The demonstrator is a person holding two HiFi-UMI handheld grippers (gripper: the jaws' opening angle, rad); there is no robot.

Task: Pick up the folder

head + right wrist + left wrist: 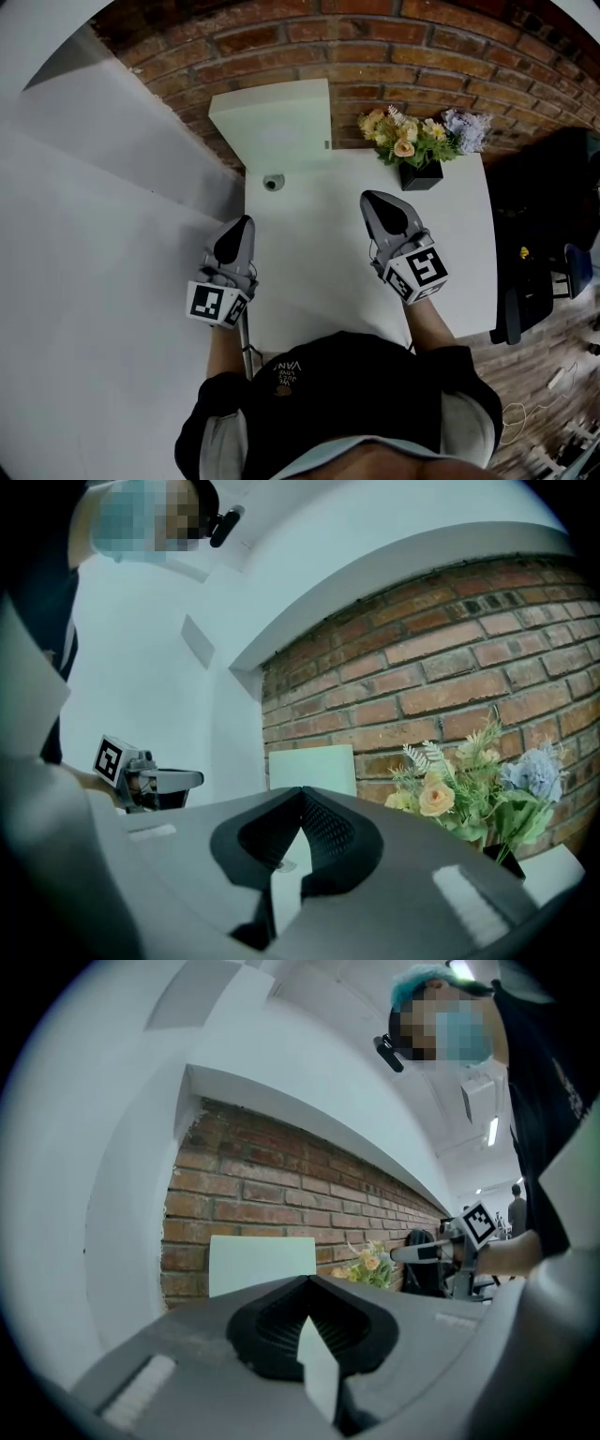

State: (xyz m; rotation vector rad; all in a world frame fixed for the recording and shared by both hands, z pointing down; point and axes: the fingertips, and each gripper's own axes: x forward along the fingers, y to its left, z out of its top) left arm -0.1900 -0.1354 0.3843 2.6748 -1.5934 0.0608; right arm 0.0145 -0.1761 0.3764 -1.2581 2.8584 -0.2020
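Nothing grabbed yet: the folder stands untouched while the left gripper and right gripper, both closed and empty, hover short of it.

The folder was a plain, pale mint-white rectangle with a flat, unmarked face. It stood upright on its lower edge at the far side of the white table, with its back against the brick wall. In the head view it sat at 11 o'clock from the frame's centre. The flowers stood apart from it at its 3 o'clock.
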